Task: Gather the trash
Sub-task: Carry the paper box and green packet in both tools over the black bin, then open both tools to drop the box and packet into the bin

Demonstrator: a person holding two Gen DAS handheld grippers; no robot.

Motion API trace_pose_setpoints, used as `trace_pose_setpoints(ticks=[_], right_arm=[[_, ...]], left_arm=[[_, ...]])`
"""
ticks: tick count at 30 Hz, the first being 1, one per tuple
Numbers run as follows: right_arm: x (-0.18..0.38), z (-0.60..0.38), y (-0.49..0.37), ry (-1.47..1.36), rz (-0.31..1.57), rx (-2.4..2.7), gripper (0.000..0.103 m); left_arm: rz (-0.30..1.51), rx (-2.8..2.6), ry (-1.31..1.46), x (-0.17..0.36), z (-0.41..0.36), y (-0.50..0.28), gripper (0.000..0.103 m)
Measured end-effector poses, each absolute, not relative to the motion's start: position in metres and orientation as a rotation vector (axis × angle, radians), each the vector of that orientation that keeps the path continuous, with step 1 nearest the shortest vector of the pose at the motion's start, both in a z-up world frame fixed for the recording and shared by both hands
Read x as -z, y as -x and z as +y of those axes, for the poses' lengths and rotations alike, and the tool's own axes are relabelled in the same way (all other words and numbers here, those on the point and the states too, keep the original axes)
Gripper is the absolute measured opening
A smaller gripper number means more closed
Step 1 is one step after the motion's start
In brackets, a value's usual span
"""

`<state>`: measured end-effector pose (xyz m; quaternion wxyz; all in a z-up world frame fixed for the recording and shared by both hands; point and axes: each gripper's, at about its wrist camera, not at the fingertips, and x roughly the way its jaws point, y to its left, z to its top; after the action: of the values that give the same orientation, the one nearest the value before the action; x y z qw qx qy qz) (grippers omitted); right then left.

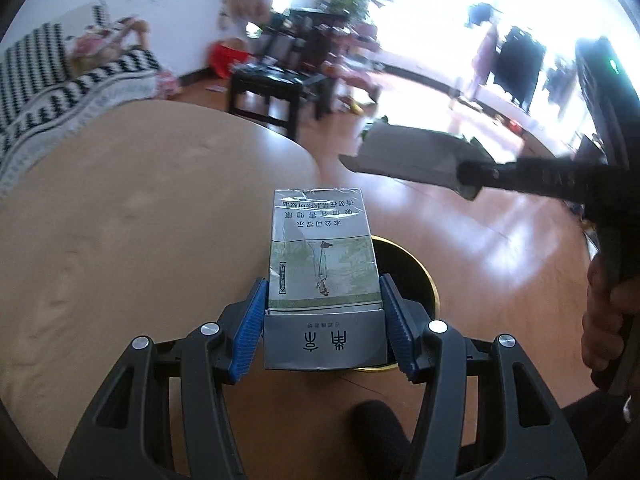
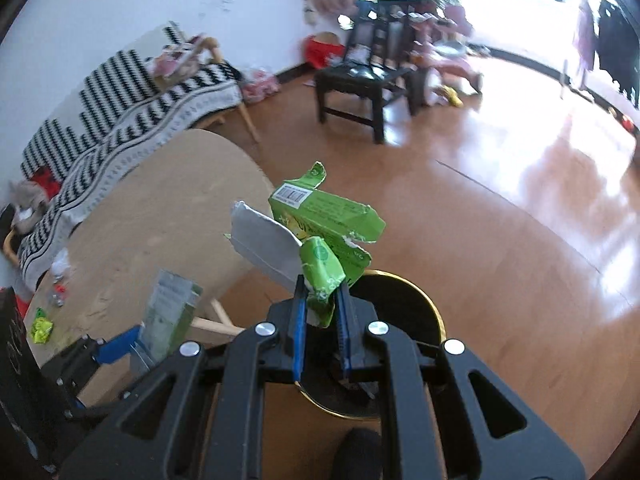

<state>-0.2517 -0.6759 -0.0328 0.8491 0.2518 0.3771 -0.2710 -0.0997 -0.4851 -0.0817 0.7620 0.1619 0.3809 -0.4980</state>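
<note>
Cardboard, light and crushable: the left gripper (image 1: 324,320) clamped the cigarette pack (image 1: 322,256) by its sides; the right gripper (image 2: 322,312) pinched the torn green carton (image 2: 332,220) over the bin (image 2: 424,304).

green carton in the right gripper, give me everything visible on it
The green carton is a torn, flattened cardboard box: bright green print outside, plain grey inside where a flap folds open to the left. A white barcode label sits near its top end, and the edges are ragged. It sticks up and forward from the right hand-held gripper, whose blue pads are shut on a crumpled lower corner. It hangs above the floor, just over the round black gold-rimmed bin, touching nothing else.
</note>
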Motion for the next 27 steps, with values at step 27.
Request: trace_pose_setpoints(ticks=[27], right_arm=[[0.074, -0.701, 0.268, -0.631, 0.919, 0.623, 0.015]], left_arm=[[0.981, 1.121, -0.387, 0.147, -0.538, 0.102, 0.055]])
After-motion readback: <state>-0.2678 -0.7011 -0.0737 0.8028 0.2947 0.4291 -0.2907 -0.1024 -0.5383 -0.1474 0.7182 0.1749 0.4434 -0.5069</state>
